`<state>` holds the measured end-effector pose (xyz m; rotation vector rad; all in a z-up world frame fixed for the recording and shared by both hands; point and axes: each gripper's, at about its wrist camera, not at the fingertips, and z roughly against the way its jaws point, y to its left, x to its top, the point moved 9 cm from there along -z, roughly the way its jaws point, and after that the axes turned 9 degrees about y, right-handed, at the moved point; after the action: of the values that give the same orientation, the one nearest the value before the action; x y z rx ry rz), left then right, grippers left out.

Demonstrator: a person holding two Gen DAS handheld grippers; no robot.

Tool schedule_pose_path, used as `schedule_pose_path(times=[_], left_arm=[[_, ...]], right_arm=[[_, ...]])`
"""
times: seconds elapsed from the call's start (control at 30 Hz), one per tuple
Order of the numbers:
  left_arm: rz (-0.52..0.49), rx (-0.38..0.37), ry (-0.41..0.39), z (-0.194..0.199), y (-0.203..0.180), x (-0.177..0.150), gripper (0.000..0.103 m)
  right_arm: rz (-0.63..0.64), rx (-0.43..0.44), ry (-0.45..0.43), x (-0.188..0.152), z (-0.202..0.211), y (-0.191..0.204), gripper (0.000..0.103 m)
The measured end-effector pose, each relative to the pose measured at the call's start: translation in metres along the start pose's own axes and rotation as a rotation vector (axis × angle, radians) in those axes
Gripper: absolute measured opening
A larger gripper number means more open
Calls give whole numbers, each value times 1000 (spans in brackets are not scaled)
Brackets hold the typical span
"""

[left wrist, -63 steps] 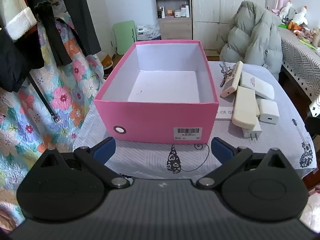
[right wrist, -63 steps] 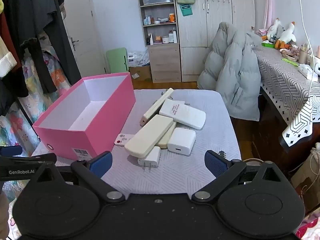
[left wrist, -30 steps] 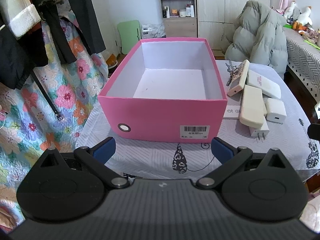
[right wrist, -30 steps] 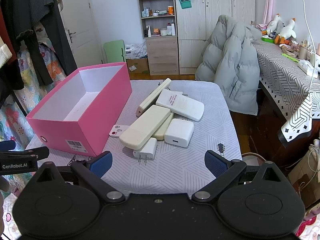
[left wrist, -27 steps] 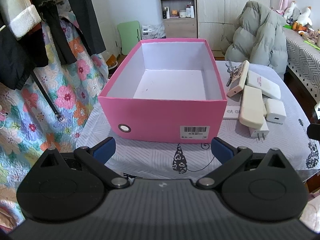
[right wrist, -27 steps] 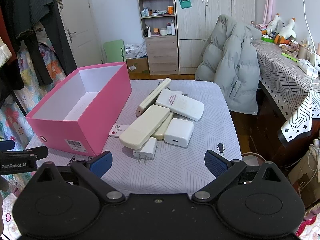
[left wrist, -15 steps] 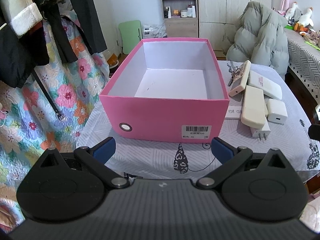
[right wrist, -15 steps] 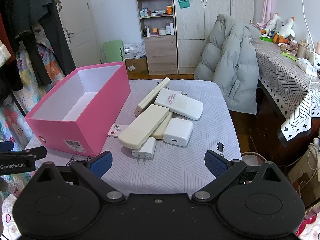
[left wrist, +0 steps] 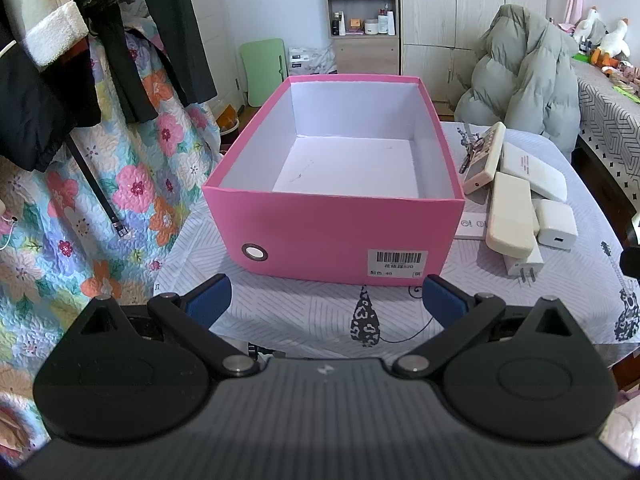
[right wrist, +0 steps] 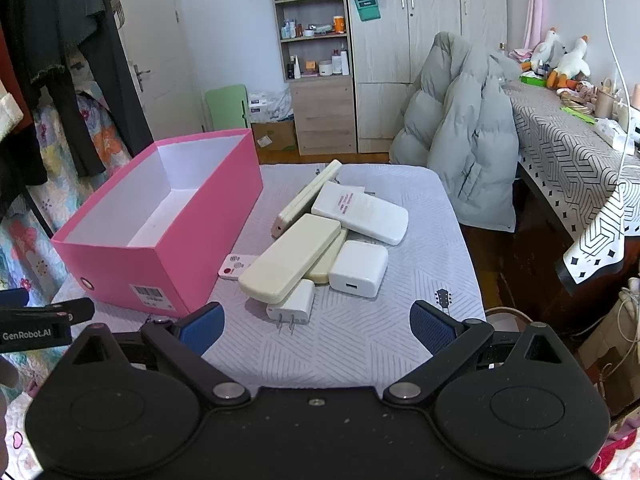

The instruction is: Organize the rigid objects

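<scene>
An empty pink box (left wrist: 336, 236) (right wrist: 200, 240) stands on the table's left part. To its right lies a pile of rigid objects: a long cream power bank (right wrist: 290, 258) (left wrist: 510, 216), a white power bank with red print (right wrist: 360, 212), a square white charger (right wrist: 358, 268) (left wrist: 556, 228), a small white plug adapter (right wrist: 292, 308) (left wrist: 524, 266), a beige remote (right wrist: 306, 198) (left wrist: 484, 158) and a flat white card with a red dot (right wrist: 236, 266). My left gripper (left wrist: 326, 294) is open, in front of the box. My right gripper (right wrist: 316, 326) is open, in front of the pile.
The table (right wrist: 360, 344) has a white patterned cloth. A grey puffer jacket (right wrist: 460, 136) hangs on a chair behind it. A second table (right wrist: 568, 160) with clutter stands at the right. Clothes (left wrist: 80, 40) and a floral quilt (left wrist: 80, 208) hang at the left.
Both grippers have drawn back slightly from the table, so the box and pile look a little farther away. Both stay open. Nothing on the table has moved.
</scene>
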<state>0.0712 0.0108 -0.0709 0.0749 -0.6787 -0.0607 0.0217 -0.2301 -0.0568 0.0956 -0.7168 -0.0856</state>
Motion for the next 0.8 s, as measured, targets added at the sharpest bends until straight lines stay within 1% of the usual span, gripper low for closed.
schedule_pose_path(times=[0.2,0.43,0.8], left_arm=[[2,4,-5,1,1,1,103],[15,2,-15,2,3,2,103],[23,-6,-14,2,4,1,103]], right_arm=[[1,-9,-2,0,0,0,101],[20,-32,-40,2,4,0,103],[24,-28,-39,3,3,2,103]])
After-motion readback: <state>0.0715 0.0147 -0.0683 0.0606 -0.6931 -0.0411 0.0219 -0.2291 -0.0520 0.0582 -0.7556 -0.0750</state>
